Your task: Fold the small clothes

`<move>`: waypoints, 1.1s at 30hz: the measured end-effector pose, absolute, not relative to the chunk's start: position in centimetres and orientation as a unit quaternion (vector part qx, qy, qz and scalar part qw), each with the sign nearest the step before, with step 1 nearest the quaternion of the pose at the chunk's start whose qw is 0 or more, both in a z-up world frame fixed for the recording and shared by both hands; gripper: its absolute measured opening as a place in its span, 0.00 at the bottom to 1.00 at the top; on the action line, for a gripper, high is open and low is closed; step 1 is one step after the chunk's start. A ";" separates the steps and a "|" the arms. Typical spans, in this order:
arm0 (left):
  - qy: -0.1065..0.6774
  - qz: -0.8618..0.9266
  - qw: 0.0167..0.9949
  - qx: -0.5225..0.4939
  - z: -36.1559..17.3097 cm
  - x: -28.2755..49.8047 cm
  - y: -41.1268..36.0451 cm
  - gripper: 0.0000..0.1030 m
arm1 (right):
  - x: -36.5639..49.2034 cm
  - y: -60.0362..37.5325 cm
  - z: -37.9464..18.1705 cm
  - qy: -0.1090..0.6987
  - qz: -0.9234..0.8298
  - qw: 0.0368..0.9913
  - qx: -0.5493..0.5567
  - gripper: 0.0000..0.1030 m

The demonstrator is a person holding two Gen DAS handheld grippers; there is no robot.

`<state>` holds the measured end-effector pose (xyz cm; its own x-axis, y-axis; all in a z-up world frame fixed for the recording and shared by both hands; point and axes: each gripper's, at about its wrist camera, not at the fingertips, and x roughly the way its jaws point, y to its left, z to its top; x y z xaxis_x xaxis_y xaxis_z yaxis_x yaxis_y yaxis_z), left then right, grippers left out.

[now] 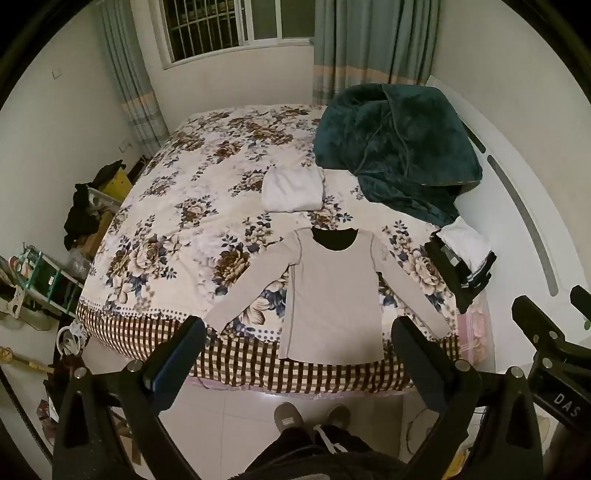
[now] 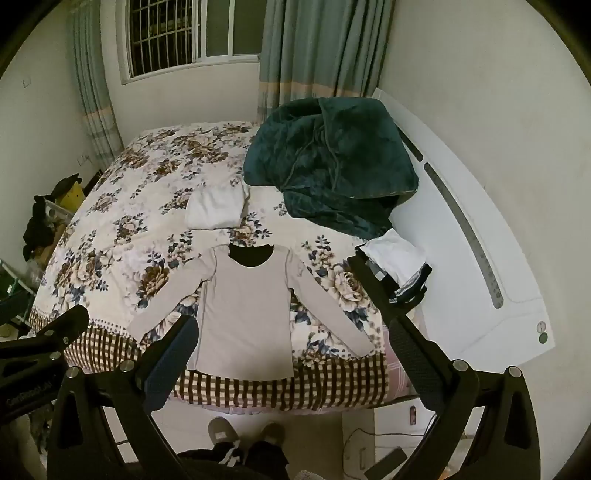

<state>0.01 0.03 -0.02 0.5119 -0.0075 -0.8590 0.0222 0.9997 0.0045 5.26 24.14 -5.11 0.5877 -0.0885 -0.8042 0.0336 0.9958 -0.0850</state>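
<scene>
- Hovering above the floor short of the bed, the left gripper (image 1: 299, 354) and right gripper (image 2: 291, 350) both hang with jaws spread wide and nothing between them.
- Just past them, the beige long-sleeved top (image 1: 332, 295) lies flat and face up at the bed's near edge, both sleeves splayed outward, hem toward the person; no fold started, by the look of it.
- Beyond the top's neckline sits a folded white garment (image 1: 291, 188), seemingly finished; a stack of dark and white clothes (image 1: 461, 254) rests right of the top.
- Under everything is the floral bedspread (image 1: 177, 206); a teal plush blanket (image 1: 395, 151) is heaped beyond and right of the top.
- Farthest off, a barred window (image 1: 229, 26) and curtains (image 1: 373, 44).
</scene>
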 end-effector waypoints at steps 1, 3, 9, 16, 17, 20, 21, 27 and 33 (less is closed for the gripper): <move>0.495 -0.009 0.869 0.007 -0.1 0.0 0.0 1.00 | 5.2 24.1 -5.1 0.451 -0.032 0.892 -0.024 1.00; 0.494 -0.010 0.869 0.006 -0.1 0.1 0.1 1.00 | 5.3 24.1 -5.1 0.452 -0.032 0.891 -0.026 1.00; 0.492 -0.010 0.871 0.006 -0.1 0.0 0.1 1.00 | 5.4 23.8 -5.0 0.449 -0.030 0.893 -0.029 1.00; 0.490 -0.009 0.872 0.005 0.1 0.2 0.1 1.00 | 5.0 24.6 -4.1 0.449 -0.030 0.893 -0.028 1.00; 0.490 -0.009 0.872 0.006 0.1 0.2 0.1 1.00 | 4.9 24.6 -4.2 0.449 -0.030 0.893 -0.028 1.00; 0.489 -0.008 0.872 0.007 0.4 0.0 0.3 1.00 | 4.8 24.8 -4.1 0.449 -0.032 0.893 -0.028 1.00; 0.489 -0.008 0.872 0.007 0.3 -0.2 0.1 1.00 | 4.8 24.8 -4.2 0.448 -0.032 0.893 -0.029 1.00; 0.488 -0.009 0.873 0.007 0.4 -0.2 0.1 1.00 | 5.0 24.4 -4.5 0.448 -0.032 0.893 -0.029 1.00; 0.488 -0.009 0.873 0.003 0.5 -0.2 0.2 1.00 | 5.1 24.2 -4.4 0.448 -0.030 0.893 -0.030 1.00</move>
